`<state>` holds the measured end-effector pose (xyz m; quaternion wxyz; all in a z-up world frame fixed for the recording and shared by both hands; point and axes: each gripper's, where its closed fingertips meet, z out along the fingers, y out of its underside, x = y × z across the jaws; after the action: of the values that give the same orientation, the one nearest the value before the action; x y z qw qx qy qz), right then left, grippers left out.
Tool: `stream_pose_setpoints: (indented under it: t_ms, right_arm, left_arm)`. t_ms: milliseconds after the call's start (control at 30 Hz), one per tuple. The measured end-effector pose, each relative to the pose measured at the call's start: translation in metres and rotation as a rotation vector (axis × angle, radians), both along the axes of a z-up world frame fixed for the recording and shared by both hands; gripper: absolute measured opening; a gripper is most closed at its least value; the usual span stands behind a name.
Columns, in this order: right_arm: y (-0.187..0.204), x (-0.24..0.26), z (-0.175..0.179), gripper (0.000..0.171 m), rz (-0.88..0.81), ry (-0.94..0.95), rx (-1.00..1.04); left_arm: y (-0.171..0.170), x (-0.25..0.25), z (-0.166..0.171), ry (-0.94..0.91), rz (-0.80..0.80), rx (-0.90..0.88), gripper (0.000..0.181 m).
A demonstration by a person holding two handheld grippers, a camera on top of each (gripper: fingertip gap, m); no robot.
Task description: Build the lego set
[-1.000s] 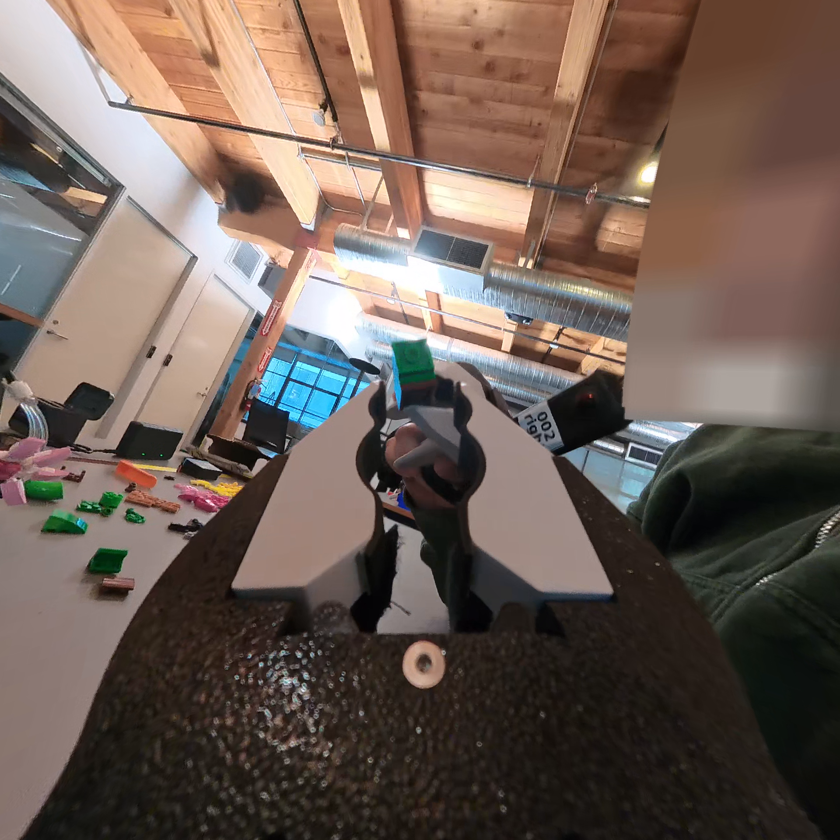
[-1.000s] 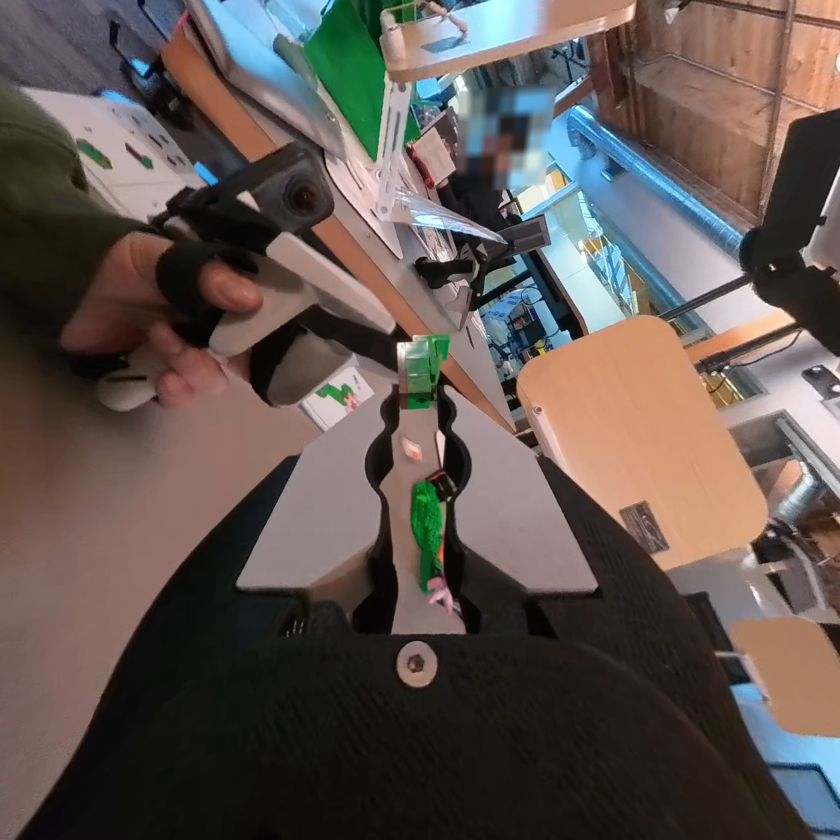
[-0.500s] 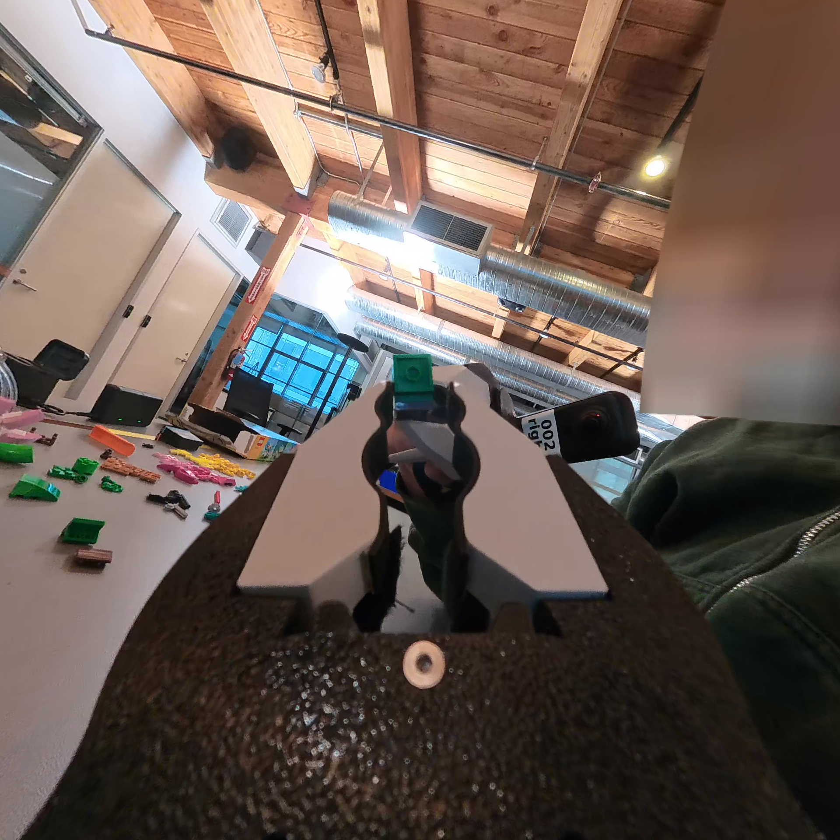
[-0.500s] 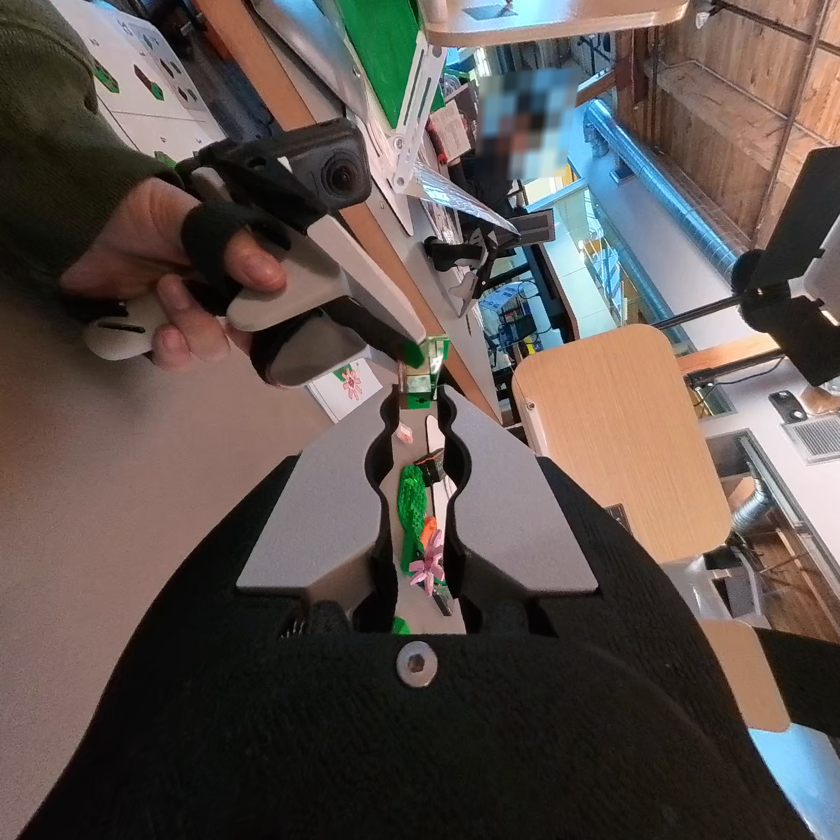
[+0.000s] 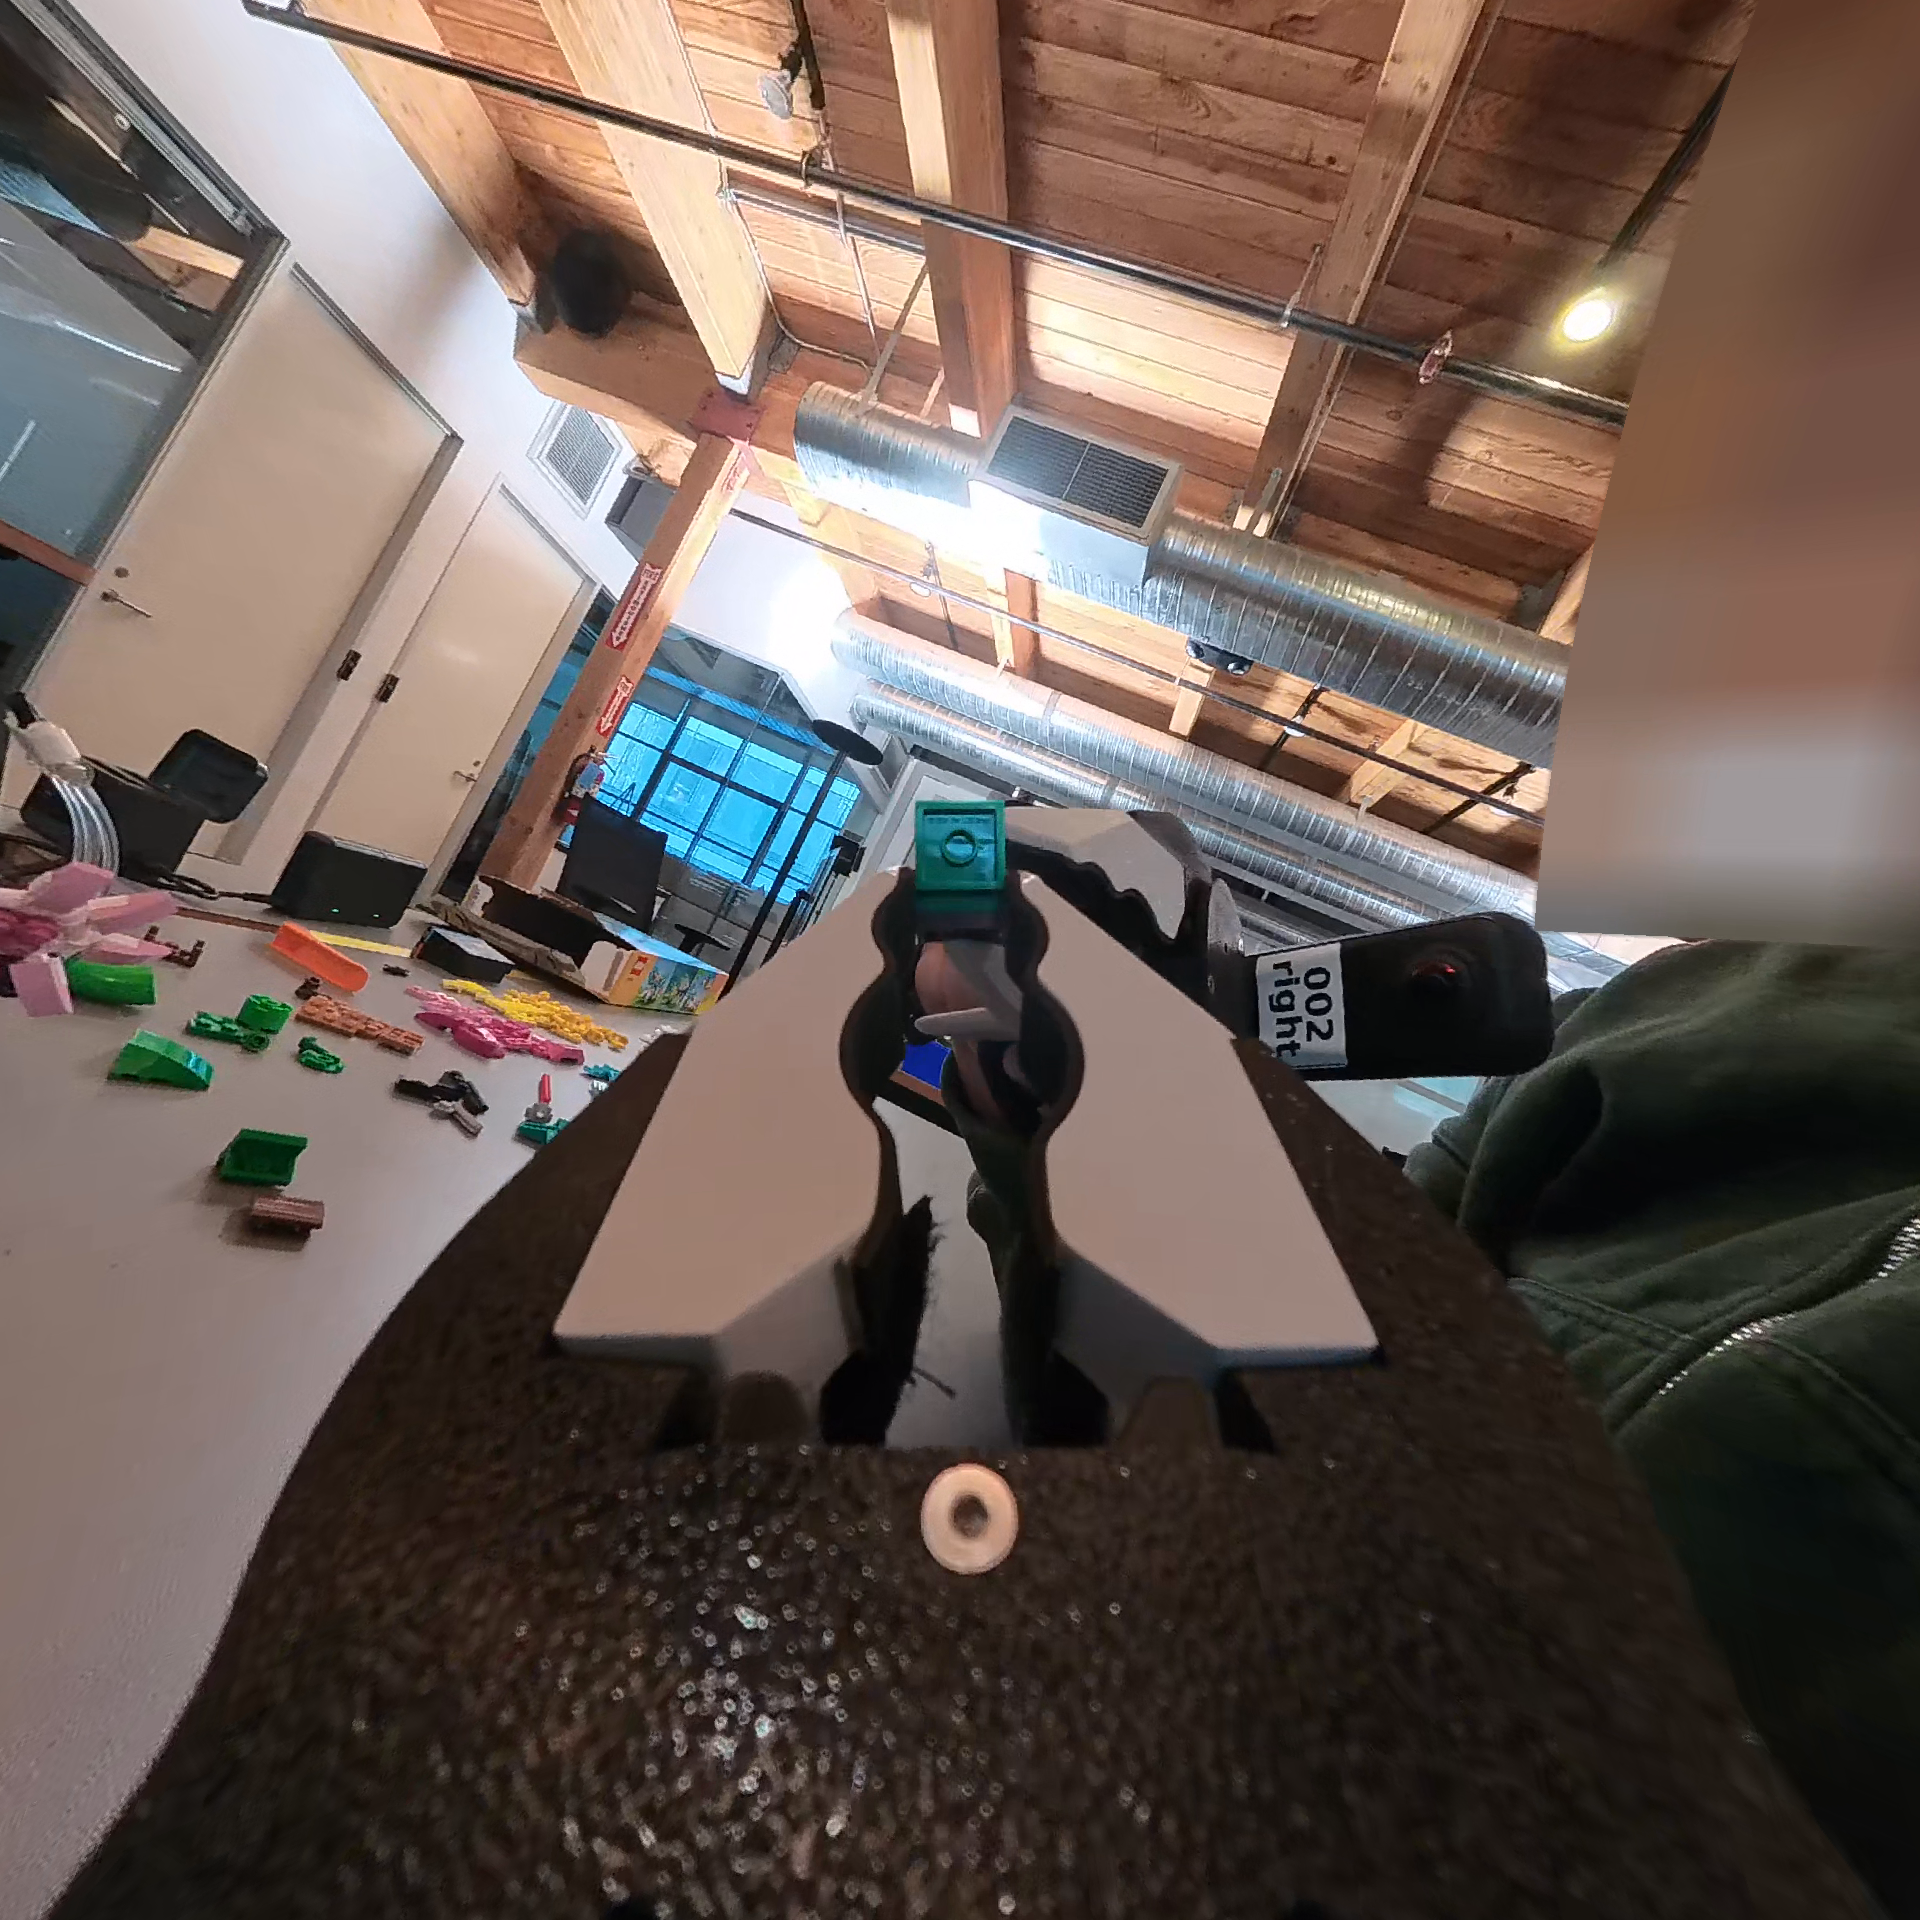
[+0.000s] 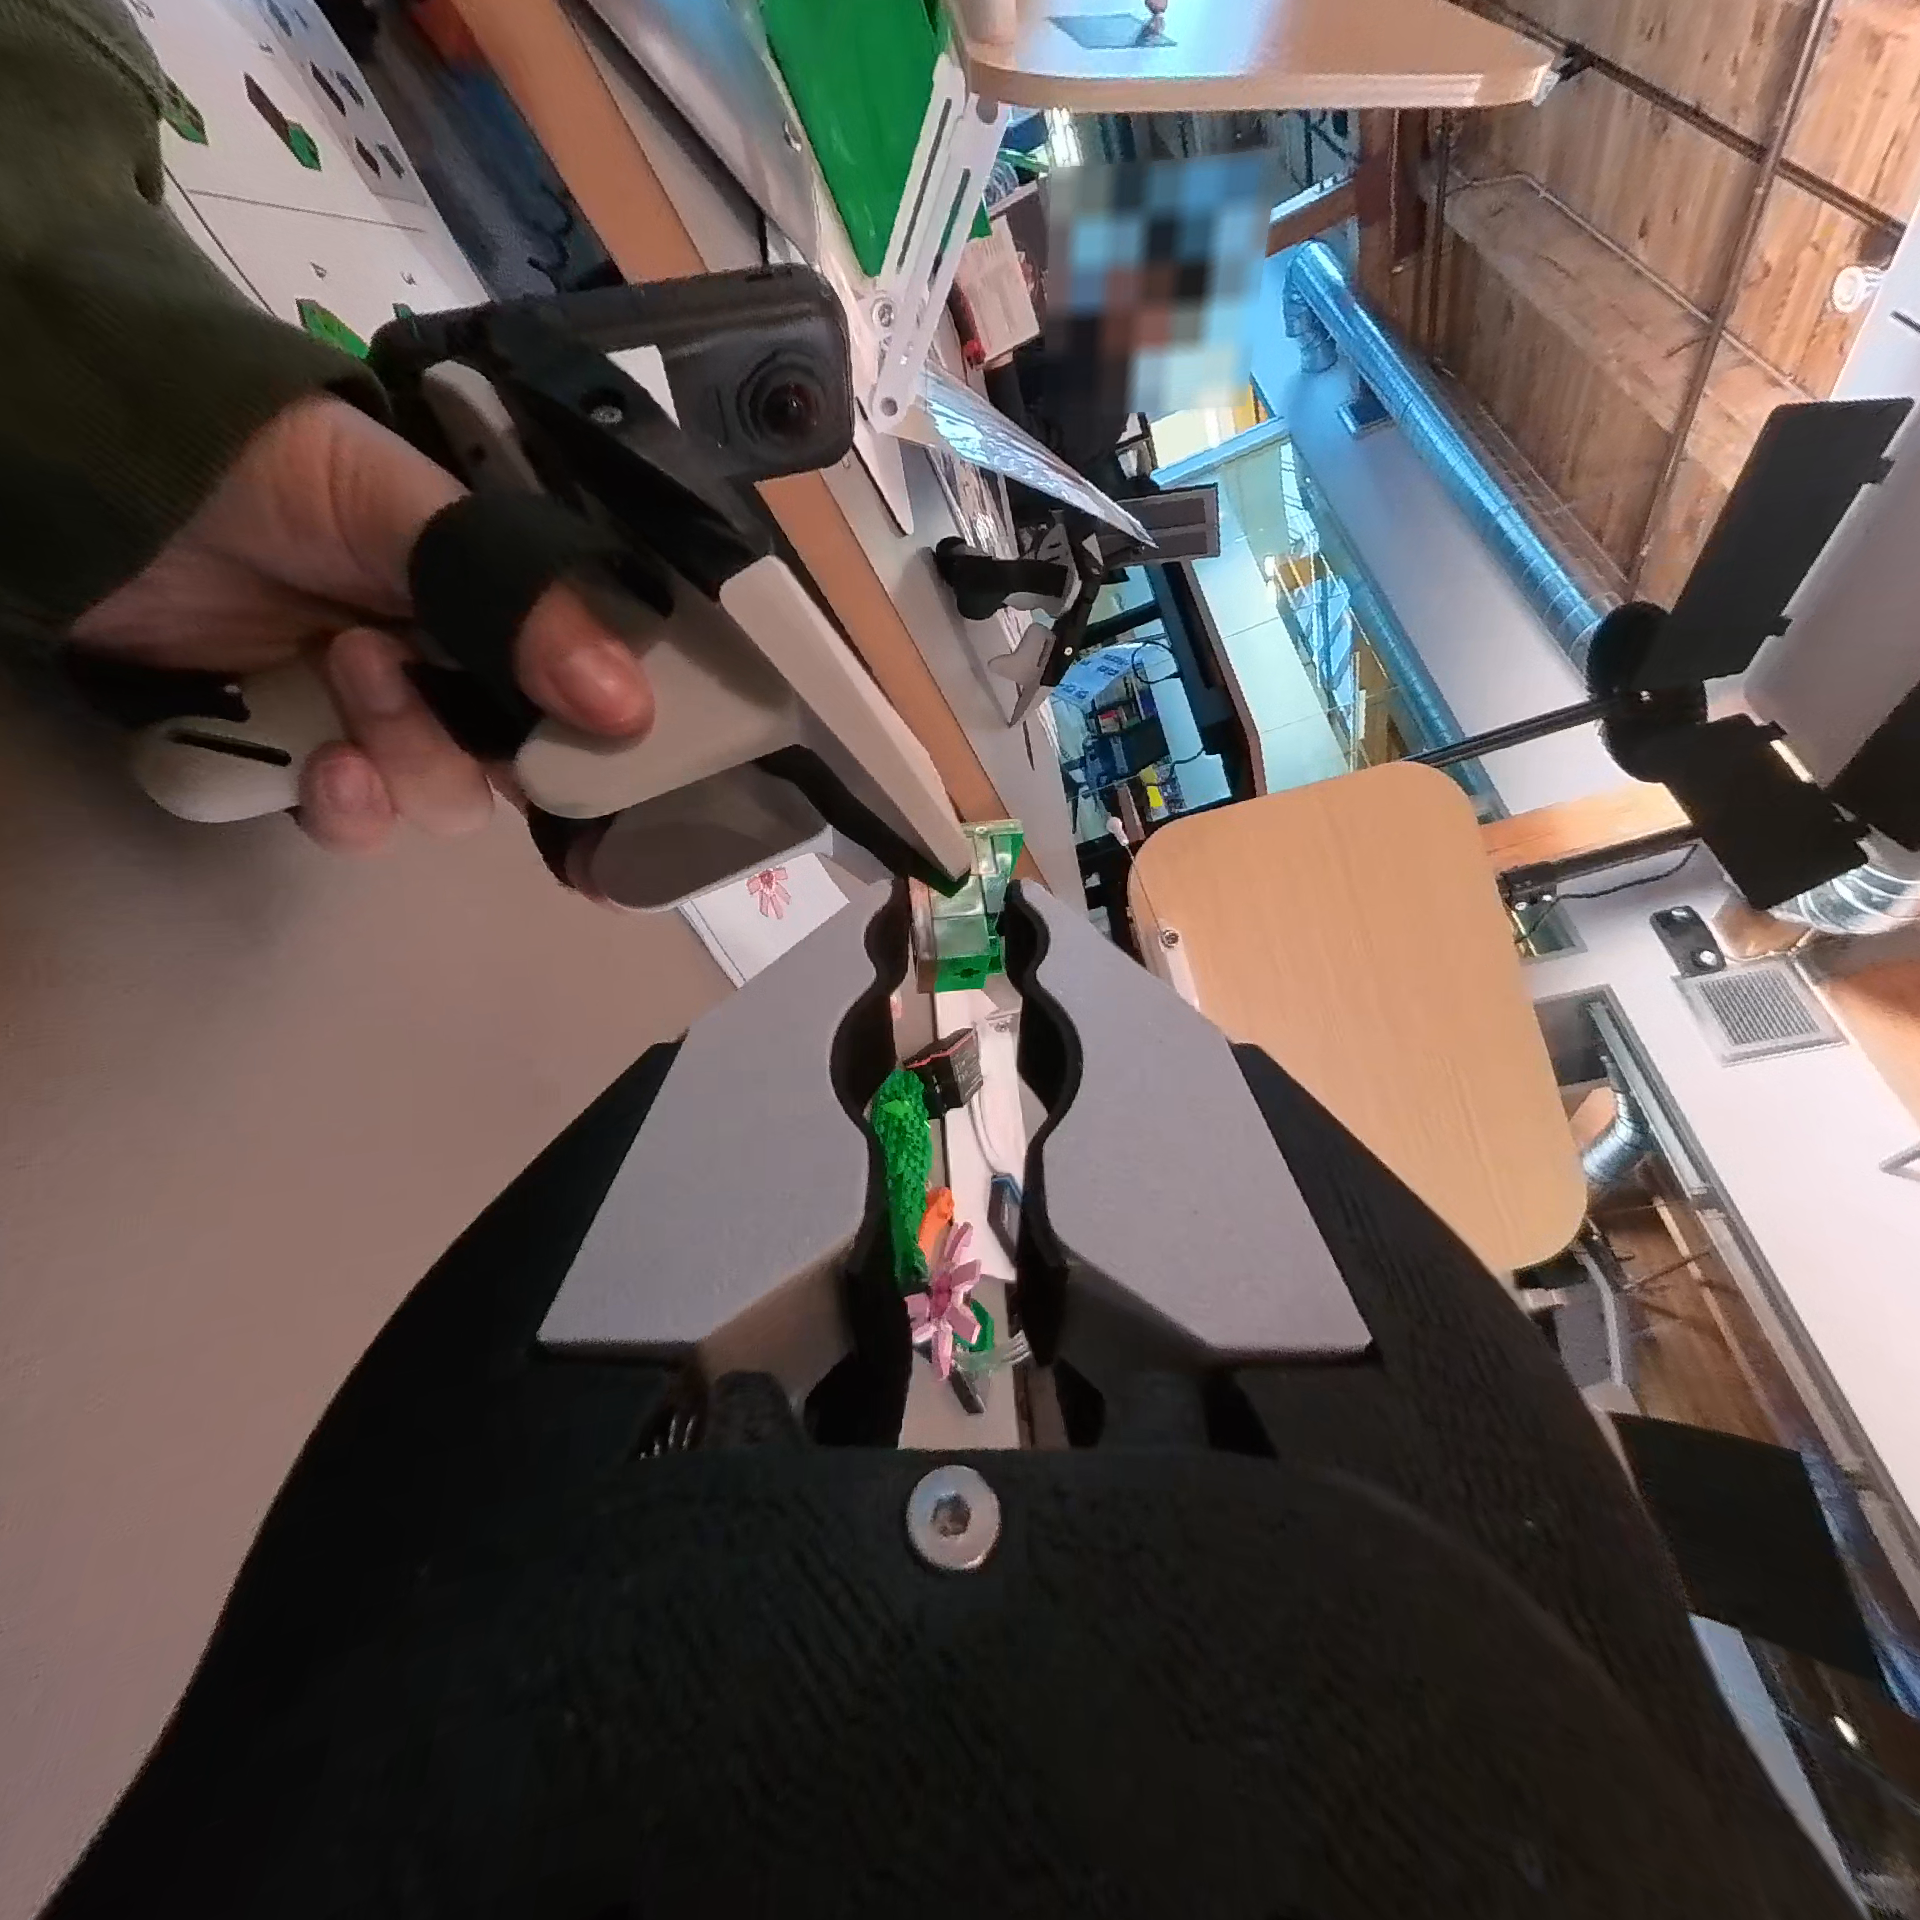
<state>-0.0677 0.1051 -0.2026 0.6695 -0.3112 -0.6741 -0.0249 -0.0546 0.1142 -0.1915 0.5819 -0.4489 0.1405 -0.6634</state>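
Hand-held gripper point(image 5: 958, 899) pinching square studded green brick point(image 5: 958, 858)

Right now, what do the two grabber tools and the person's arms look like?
Each tool has a black, grainy body with a silver screw in the middle and two pale grey fingers with wavy black inner edges. The left tool carries a black camera on top and a pale handle with a black finger strap. The right tool bears a white sticker. The sleeves are dark green.

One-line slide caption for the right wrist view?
Right gripper and left gripper meet on a green brick assembly.
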Motion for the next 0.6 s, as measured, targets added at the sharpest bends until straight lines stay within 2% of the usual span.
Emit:
stream_pose_setpoints:
  t_ms: [433, 600]
  right_arm:
    - [0.0011, 0.0008, -0.0016, 0.016, -0.002, -0.006, -0.028]
    - [0.004, 0.0051, 0.0014, 0.03, -0.006, 0.03, -0.065]
  left_arm:
    - [0.0012, 0.0025, -0.0022, 0.012, 0.003, -0.012, 0.013]
    - [0.0018, 0.0027, -0.0016, 0.015, 0.006, -0.012, 0.013]
